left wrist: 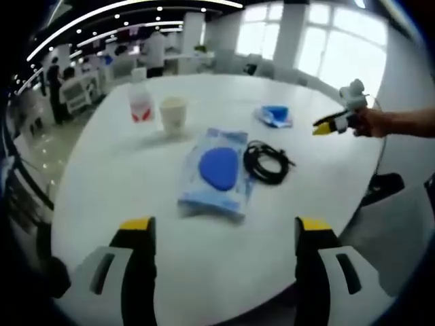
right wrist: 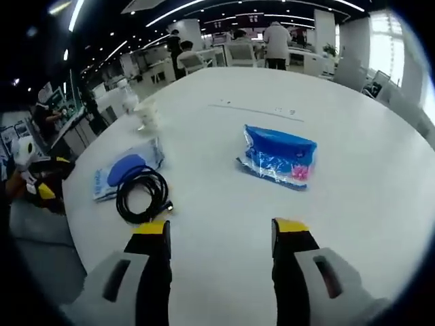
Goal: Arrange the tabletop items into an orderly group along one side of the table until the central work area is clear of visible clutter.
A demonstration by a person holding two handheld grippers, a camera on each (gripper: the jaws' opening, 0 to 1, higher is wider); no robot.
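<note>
Both grippers hover wide-jawed and empty over the white round table [right wrist: 380, 204], where wet-wipes pack [left wrist: 216, 171], coiled black cable [right wrist: 141, 195], blue snack packet [right wrist: 280, 155], paper cup [left wrist: 172, 114] and bottle [left wrist: 140, 104] lie scattered, awaiting grouping.

Beyond the fingers stretches a round white table [left wrist: 204, 272]; past its far edge, tall bright windows [left wrist: 326, 47] fill the wall; curved strips of white ceiling lights [right wrist: 204, 8] arc overhead; rows of white desks [right wrist: 238, 54] stand with people among them on a glossy floor [left wrist: 47, 149].
</note>
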